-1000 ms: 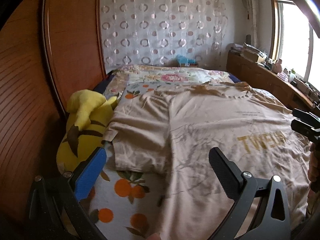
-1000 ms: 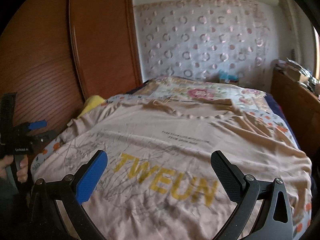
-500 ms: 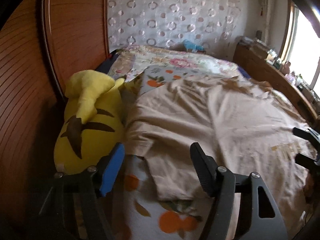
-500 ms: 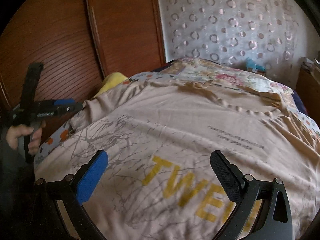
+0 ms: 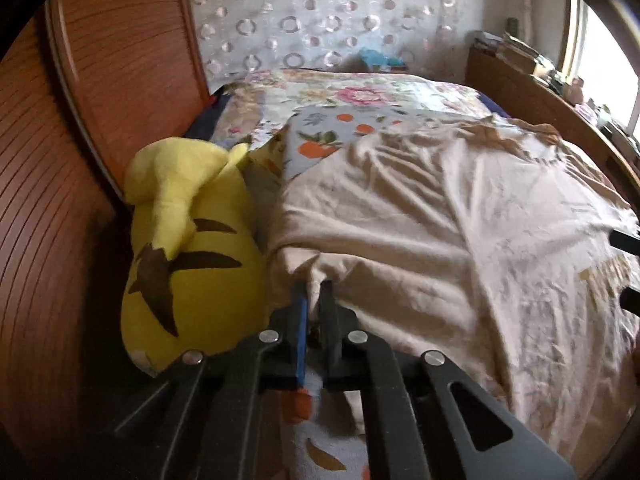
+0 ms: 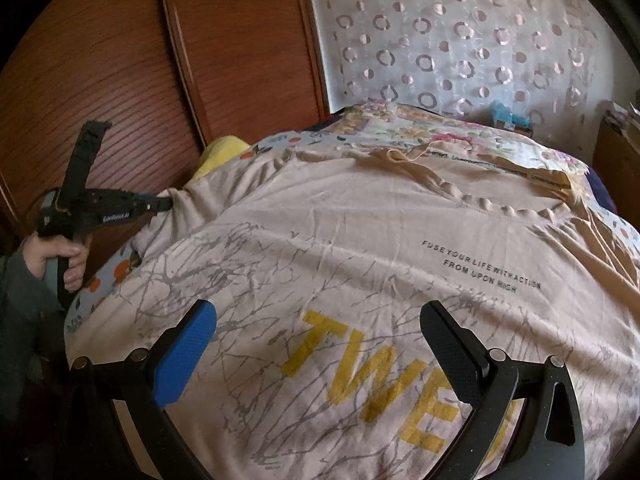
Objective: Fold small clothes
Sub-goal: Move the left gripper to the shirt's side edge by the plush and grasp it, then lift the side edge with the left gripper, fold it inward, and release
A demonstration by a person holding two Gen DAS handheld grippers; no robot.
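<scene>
I have the shirt (image 6: 360,248) spread front-up across the bed (image 5: 360,96), collar toward the headboard end, so the sleeves lie out to the sides where I can reach them. My left gripper (image 5: 314,284) is pinched together on the edge of the left sleeve (image 5: 360,248), by the look of it at the cuff, probably so I can carry that sleeve inward over the body for the first fold. My right gripper (image 6: 320,320) hangs spread wide above the yellow lettering, gripping nothing; I judge it is waiting to pin or take the hem side.

The left view shows the pinch up close and the yellow plush (image 5: 188,248) lying just beside the sleeve, against the wooden wall. The right view hides the plush almost entirely, but shows my left hand (image 6: 60,256) on the handle, the cloth tenting at that gripper's tip, and the printed text.
</scene>
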